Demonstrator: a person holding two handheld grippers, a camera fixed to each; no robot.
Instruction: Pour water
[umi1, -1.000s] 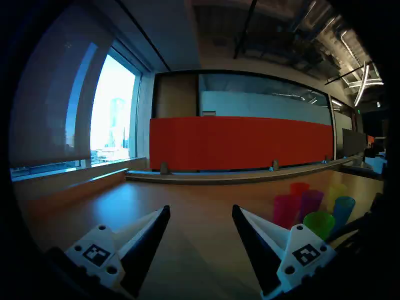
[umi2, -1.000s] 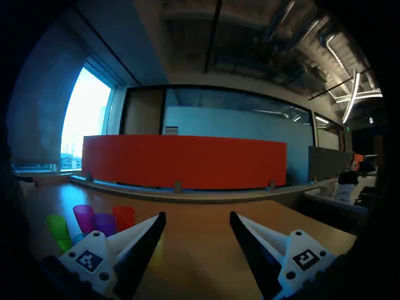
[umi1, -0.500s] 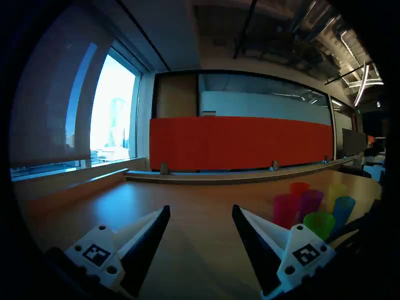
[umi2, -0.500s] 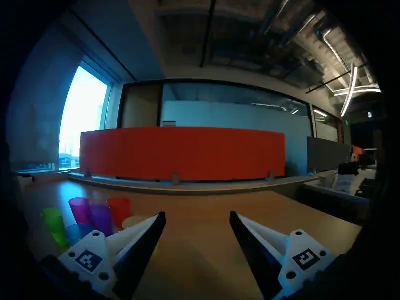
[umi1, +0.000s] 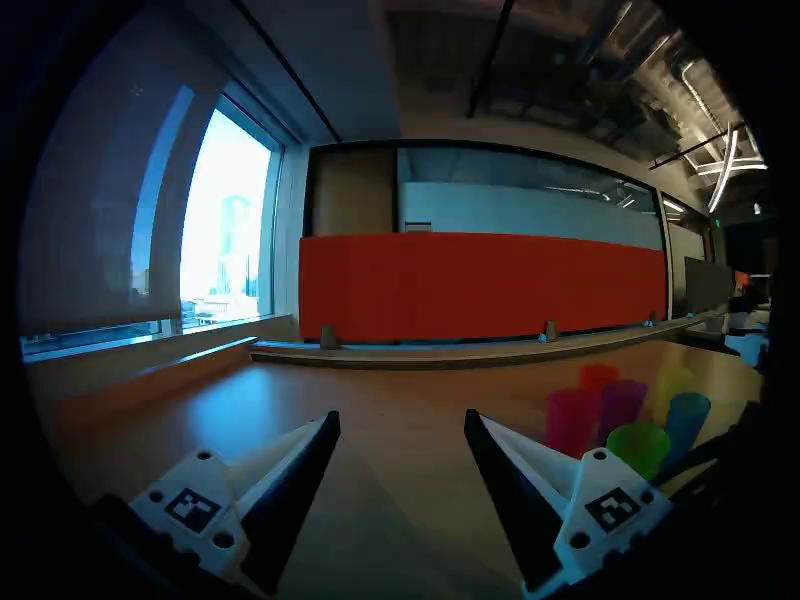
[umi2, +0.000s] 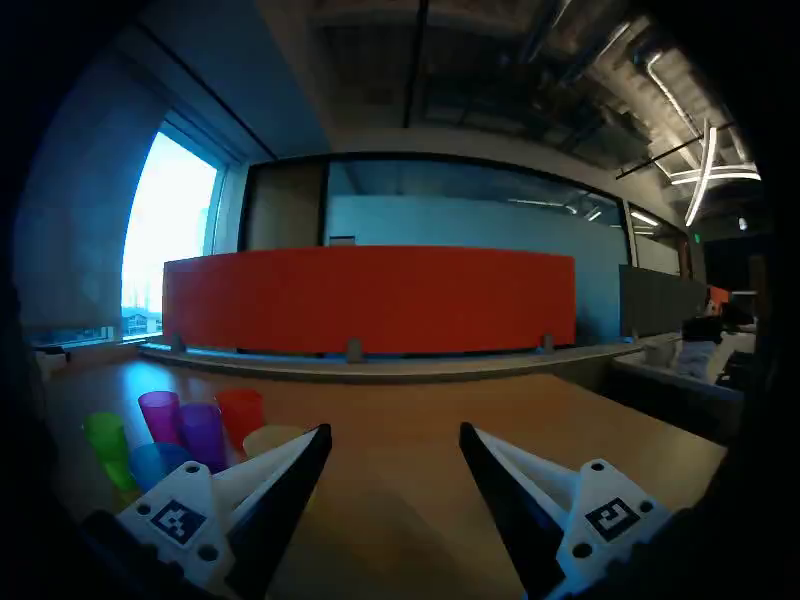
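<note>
Shift: right gripper view has dipped a little since a second ago; red partition (umi2: 370, 300) sits higher in it; more of the cups shows, the yellow cup (umi2: 270, 438) now clear beside the left finger; left gripper view unchanged
Left gripper (umi1: 401, 414): jaws spread wide; nothing between them; wooden table (umi1: 400, 385) ahead and below
Right gripper (umi2: 395, 428): jaws spread just as wide; empty; bare tabletop ahead
Cups, left gripper view: tight upright cluster on the table, just right of the right finger; pink cup (umi1: 572, 420), red cup (umi1: 598, 377), purple cup (umi1: 622, 403), blue cup (umi1: 688, 420); green cup (umi1: 638, 445) nearest
Cups, right gripper view: same cluster low at left, beside and partly behind the left finger
Contents: cannot tell whether any cup holds water
Backdrop: partition along the table's far edge; bright window (umi1: 225, 250) at left
</note>
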